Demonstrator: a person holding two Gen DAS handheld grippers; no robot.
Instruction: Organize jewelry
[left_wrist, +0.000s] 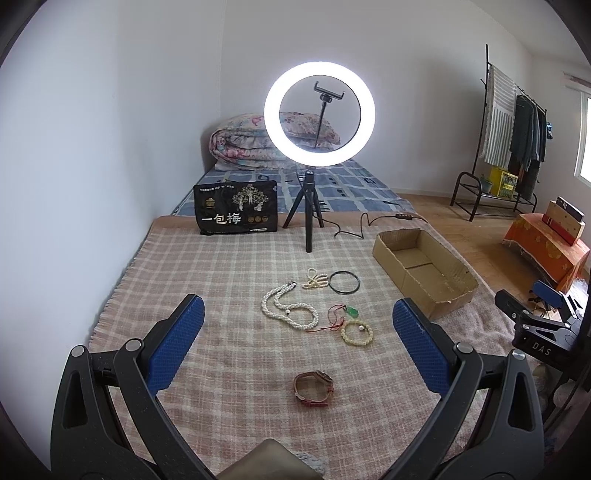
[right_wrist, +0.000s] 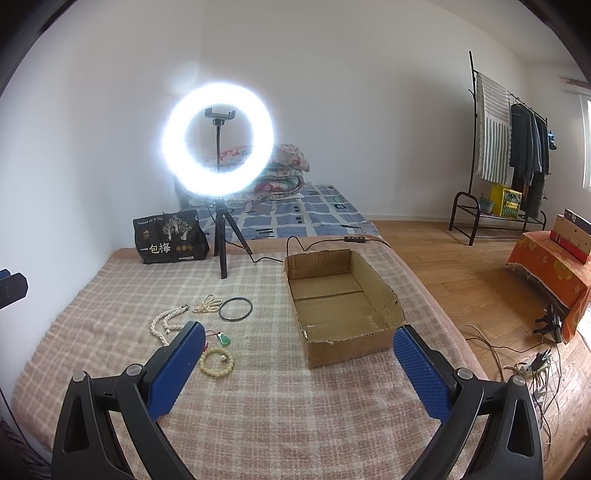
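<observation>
Left wrist view: left tool (left_wrist: 298, 334) spread wide, blue pads clear of everything, holding nothing, raised over the plaid blanket (left_wrist: 207, 280) on the bed. All the jewelry lies loose on the blanket. Wristwatch (left_wrist: 314, 388) nearest, between the fingers. Beyond it the yellow bead bracelet (left_wrist: 358, 333), just beside the green pendant on red cord (left_wrist: 350, 312). White bead necklace (left_wrist: 288, 307) to their left. Farther back, small cream bead strand (left_wrist: 315, 279) next to a black bangle (left_wrist: 344, 282). Cardboard box (left_wrist: 424, 275) sits to the right, nothing in it. Right tool's body shows at the far right edge.

Right wrist view: right tool (right_wrist: 299, 363) equally wide apart, gripping nothing. Box (right_wrist: 341, 301) here central and close, floor bare. Watch out of frame; necklace (right_wrist: 166, 322) partly behind the left finger. Ring light (right_wrist: 218, 142) glares at the back.
</observation>
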